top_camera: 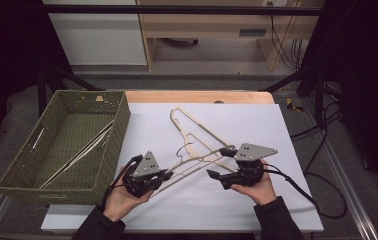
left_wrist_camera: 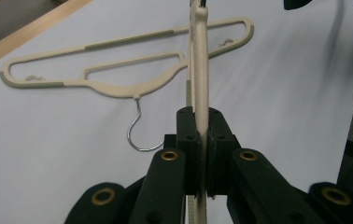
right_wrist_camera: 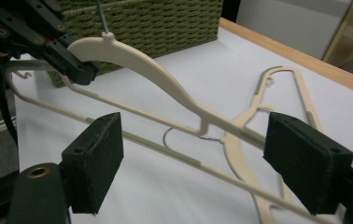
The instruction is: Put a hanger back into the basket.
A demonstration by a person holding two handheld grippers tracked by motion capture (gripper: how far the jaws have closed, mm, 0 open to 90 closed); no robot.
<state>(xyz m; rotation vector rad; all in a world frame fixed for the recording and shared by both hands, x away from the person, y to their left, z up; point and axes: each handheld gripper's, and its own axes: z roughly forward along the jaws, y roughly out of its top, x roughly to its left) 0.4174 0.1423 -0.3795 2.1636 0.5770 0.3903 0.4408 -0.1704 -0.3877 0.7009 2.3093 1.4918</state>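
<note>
One hanger is clamped in the left hand-held gripper. Right hand-held gripper is wide apart around its bar. Next, I think: carry it left into the basket.

No legible text, label, brand, number or sign in any of the three views. Checked the beige hangers, woven basket, white table cover and black gripper bodies (surfaces plain; the furniture at the far end is too small and dim to make out any marking).
</note>
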